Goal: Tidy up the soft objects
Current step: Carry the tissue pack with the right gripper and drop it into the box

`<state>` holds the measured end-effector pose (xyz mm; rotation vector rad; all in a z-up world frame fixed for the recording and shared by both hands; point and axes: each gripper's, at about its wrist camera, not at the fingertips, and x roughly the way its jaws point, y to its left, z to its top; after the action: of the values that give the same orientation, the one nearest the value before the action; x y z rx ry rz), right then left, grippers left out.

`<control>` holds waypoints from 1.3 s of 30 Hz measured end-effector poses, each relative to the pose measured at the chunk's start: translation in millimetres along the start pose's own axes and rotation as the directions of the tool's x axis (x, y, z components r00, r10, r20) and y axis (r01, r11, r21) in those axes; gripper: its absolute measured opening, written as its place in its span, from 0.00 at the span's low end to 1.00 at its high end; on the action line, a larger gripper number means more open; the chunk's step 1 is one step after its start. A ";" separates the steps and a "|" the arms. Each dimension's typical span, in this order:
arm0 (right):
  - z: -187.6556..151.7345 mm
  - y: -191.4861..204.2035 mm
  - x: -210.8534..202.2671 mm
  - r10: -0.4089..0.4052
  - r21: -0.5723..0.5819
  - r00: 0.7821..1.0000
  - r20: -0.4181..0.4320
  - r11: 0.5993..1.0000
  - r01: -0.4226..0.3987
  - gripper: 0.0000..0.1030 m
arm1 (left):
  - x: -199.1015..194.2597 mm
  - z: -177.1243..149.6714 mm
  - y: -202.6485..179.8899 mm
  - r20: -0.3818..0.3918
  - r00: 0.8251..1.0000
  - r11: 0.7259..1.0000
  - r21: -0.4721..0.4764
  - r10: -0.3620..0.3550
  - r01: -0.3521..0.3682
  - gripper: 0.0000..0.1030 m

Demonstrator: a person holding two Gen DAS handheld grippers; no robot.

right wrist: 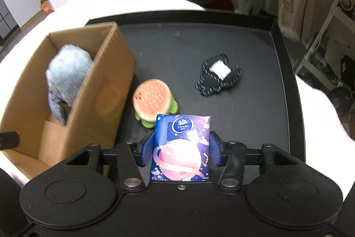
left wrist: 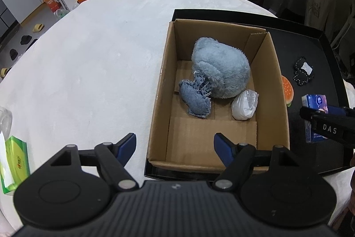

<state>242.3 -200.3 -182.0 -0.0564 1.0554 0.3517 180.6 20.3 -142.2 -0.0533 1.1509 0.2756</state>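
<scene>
The right claw [right wrist: 180, 153] grips a Vinda tissue pack [right wrist: 181, 148] above the black tray's [right wrist: 286, 86] near edge. Just beyond lies a burger plush [right wrist: 152, 100] against the cardboard box [right wrist: 106, 72]; a black stitched pouch [right wrist: 218, 74] sits mid-tray. The left claw [left wrist: 175, 148] hangs open over the box's near left corner; inside are a blue plush [left wrist: 218, 68], denim pouch [left wrist: 195, 99] and white bag [left wrist: 245, 104].

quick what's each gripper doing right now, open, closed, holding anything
Left gripper: open, empty, near the cardboard box.
Right gripper: closed on the tissue pack, over the black tray.
</scene>
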 end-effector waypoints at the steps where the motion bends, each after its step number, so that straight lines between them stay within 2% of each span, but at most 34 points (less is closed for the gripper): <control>1: 1.2 2.5 -4.1 0.004 -0.003 1.000 0.011 1.000 -0.004 0.49 | -0.2 -0.1 0.7 0.001 1.000 1.000 -0.001 -0.002 0.002 0.73; 20: 30.1 42.5 -52.1 0.107 -0.020 0.979 0.174 0.994 -0.105 0.49 | 3.0 -4.1 27.8 0.010 1.000 0.998 -0.060 -0.026 0.026 0.73; 32: 30.7 67.0 -55.1 0.180 -0.038 0.964 0.196 0.984 -0.176 0.49 | 8.6 -10.5 36.3 0.026 0.997 0.995 -0.064 -0.077 0.078 0.73; 39: 29.3 81.7 -46.8 0.216 -0.048 0.963 0.164 0.976 -0.211 0.49 | 12.7 -15.7 43.1 0.046 0.994 0.991 -0.085 -0.100 0.104 0.70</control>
<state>220.9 -129.1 -117.3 0.0604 0.8905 0.5580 160.9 61.4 -155.8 -0.1820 1.0910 0.2349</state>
